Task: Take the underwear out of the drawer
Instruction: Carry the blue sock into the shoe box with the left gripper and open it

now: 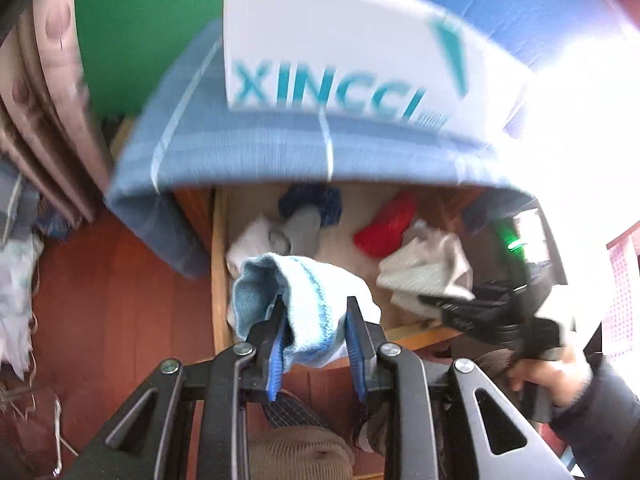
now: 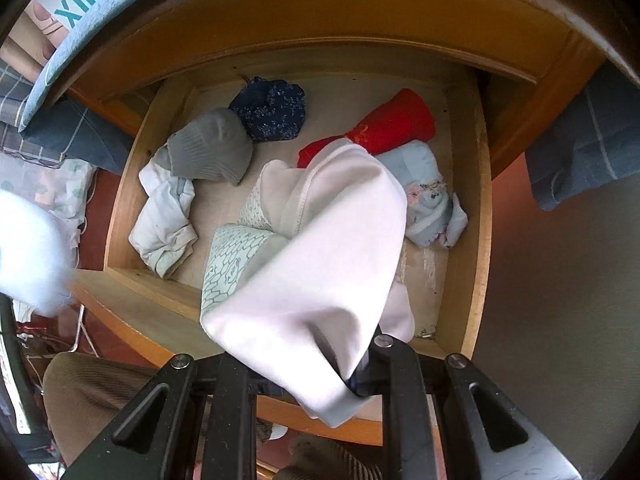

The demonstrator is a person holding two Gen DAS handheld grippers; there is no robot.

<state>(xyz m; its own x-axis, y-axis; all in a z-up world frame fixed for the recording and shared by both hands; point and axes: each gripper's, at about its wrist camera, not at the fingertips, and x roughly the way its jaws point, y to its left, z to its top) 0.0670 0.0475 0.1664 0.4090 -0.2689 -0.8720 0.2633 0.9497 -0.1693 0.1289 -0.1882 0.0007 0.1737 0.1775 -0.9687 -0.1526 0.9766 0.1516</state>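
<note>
While the left gripper (image 1: 314, 316) pinches a light-blue knit garment (image 1: 296, 304) between its blue-padded fingers (image 1: 354, 344), that piece sits at lower centre of the left wrist view, bunched over the jaws and held above the drawer's front edge. W/ the right gripper (image 2: 320, 364), the fingers are mostly buried under a pale white-pink pair of underwear (image 2: 316, 264) w/ a mint scale-pattern panel; cloth is clamped at the fingertips and drapes across the lower centre of the right wrist view, lifted over the wooden drawer (image 2: 476, 208).

Left in the drawer, right wrist view: grey ribbed piece (image 2: 212, 152) upper left, touching a navy floral piece (image 2: 272, 110) just above it; crumpled white garment (image 2: 164, 224) along the left wall; red piece (image 2: 384, 128) upper right, beside a light-blue floral item (image 2: 428, 200) by the right wall. Bare drawer floor shows between them.

In the left wrist view the right gripper (image 1: 480, 312) shows at right edge, held by a hand (image 1: 548, 376) in a dark sleeve, w/ a green light above it. Over the drawer a blue striped cloth (image 1: 256, 148) covers the cabinet top, and a white box w/ teal lettering (image 1: 332, 52) stands on it, blurred. Red-brown floor (image 1: 120, 300) lies at lower left; right side of that view is blown out white
</note>
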